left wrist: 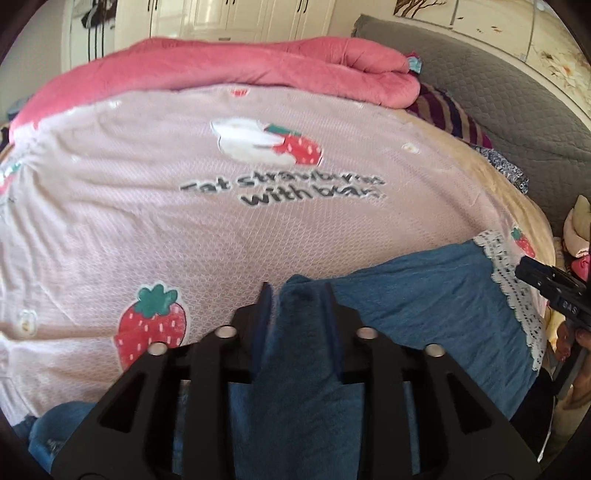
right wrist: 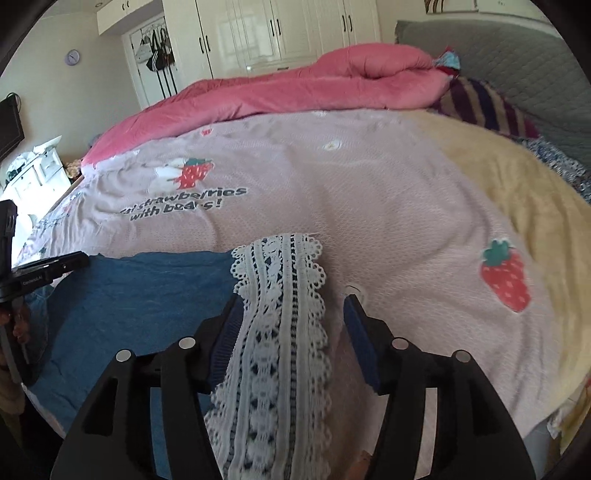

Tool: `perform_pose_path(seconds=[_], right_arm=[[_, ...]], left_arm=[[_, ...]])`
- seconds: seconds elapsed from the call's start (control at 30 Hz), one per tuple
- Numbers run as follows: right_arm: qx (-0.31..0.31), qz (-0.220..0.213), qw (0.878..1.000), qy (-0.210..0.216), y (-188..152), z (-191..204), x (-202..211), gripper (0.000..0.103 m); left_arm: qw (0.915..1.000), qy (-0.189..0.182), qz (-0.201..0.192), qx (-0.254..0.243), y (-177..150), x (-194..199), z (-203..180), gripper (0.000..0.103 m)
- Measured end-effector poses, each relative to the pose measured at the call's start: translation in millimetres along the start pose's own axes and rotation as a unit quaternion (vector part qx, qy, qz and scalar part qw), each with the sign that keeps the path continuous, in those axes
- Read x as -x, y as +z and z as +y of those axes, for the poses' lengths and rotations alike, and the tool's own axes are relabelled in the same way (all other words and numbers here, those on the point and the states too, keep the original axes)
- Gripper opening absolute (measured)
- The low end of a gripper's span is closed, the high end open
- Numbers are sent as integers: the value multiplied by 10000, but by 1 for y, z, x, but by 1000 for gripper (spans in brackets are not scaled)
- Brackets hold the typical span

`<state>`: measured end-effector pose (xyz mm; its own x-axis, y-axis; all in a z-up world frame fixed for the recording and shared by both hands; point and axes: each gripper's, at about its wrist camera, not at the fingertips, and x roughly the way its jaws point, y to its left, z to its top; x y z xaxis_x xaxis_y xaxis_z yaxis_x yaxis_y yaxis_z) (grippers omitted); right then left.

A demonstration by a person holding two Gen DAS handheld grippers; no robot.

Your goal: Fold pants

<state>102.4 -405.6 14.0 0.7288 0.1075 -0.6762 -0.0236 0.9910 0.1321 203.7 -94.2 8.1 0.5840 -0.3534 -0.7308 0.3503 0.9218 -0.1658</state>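
Blue pants [left wrist: 424,295] with a white lace hem [left wrist: 513,295] lie flat on the bed's pink strawberry sheet [left wrist: 221,229]. My left gripper [left wrist: 295,291] hovers over their left end. A raised ridge of blue cloth stands between its pads, with a sliver of gap at the left pad. In the right wrist view the pants [right wrist: 140,295] spread to the left and the lace hem [right wrist: 280,332] runs up between the fingers of my right gripper [right wrist: 294,297]. That gripper is open: the lace leans on the left pad and is well clear of the right one.
A pink quilt [right wrist: 295,88] is heaped along the far side of the bed. A striped cushion [right wrist: 484,107] and a grey headboard [right wrist: 517,55] are at the back right, with a yellow blanket [right wrist: 498,192] on the right. White wardrobes [right wrist: 277,33] stand behind.
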Motion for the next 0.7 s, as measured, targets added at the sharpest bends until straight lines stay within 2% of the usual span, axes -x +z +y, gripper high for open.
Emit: perform_pose_path(seconds=[0.13,0.2,0.3,0.4,0.57,0.7], right_arm=[[196,-215,9996,66,-9,14,29,61],[270,-270,9992,146,-11,22,40,63],[499,-246,9981,281,-17,39,50,67],[701,-128,9964,450,-23,56,53,67],[676,323,9934,870,-38,75,43,70],[693,796,9909,841,-52,82,32,73]], left_arm=[[9999,-35,-97,-17,0,12,-6,27],[9999,-58,-134,-24,-2,18,-10,33],[9998,-79,-192,-73,-5,26,-16,36],[9996,-114,-208,-148,-9,33,-23,43],[9994,-98,-170,-293,-25,42,-33,53],[9992,-56,-88,-381,-41,45,-37,60]])
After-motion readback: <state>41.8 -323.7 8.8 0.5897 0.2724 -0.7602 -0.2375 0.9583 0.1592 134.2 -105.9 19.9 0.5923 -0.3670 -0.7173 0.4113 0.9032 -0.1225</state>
